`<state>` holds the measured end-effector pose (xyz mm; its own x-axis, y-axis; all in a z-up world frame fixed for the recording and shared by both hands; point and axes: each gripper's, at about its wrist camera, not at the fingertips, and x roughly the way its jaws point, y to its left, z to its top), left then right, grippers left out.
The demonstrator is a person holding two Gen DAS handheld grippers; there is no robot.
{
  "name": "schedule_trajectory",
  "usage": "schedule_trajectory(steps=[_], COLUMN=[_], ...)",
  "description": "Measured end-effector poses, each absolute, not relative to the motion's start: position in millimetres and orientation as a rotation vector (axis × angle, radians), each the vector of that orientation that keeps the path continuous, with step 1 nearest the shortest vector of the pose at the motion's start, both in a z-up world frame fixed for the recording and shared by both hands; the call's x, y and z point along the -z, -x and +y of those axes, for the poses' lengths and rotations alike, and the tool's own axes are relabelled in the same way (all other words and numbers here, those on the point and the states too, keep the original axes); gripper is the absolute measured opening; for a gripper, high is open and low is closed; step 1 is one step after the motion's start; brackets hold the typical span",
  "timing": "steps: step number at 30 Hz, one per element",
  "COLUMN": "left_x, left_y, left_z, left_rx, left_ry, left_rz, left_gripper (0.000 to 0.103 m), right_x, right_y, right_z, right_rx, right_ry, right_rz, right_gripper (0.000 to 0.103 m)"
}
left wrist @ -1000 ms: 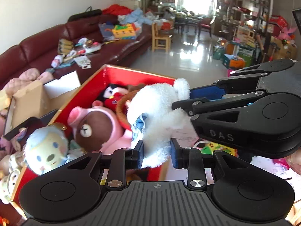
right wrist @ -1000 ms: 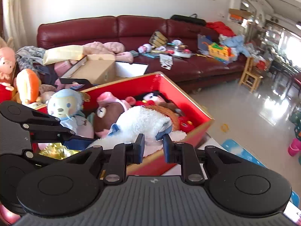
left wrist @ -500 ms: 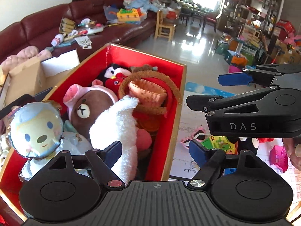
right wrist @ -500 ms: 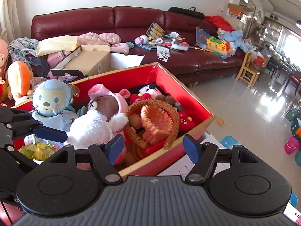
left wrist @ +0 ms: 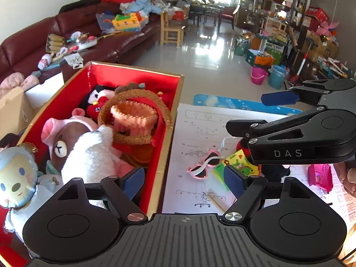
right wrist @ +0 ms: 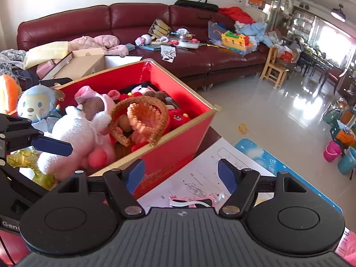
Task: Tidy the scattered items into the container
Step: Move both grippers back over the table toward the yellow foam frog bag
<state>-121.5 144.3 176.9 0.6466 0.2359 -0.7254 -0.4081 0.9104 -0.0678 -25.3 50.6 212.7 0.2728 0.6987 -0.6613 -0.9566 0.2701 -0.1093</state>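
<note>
Both grippers, left [left wrist: 184, 181] and right [right wrist: 180, 176], wide open, empty; white plush [left wrist: 89, 155] in red box [left wrist: 171, 120], left of both.

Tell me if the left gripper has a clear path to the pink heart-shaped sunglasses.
Probably yes: the left gripper is open and empty, and the pink heart-shaped sunglasses lie uncovered on the paper sheet just ahead of its fingertips.
</note>
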Motion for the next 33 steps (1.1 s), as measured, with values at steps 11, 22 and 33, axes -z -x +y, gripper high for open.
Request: schedule_trajectory(steps=[11,22,33], left_x=[-125,-43,-22], left_y=[46,3,-15], left_z=[94,54,11], left_rx=[-0.265,-0.193,-0.128], left_ry=[0.190,0.116,-0.006], left_rz=[0.902,1.082,1.117], left_gripper=[0.088,0.087,0.087], right_x=[-171,-103,-57], right_y=[-44,-91,-101], right_z=[-14,-97,-176], right_rx=[-0.969,-0.745,-0.564], right_ry=[0.497,0.419,0.362], right_rz=[0.685,0.884,1.018], right_gripper=[0.076,0.074,0.073])
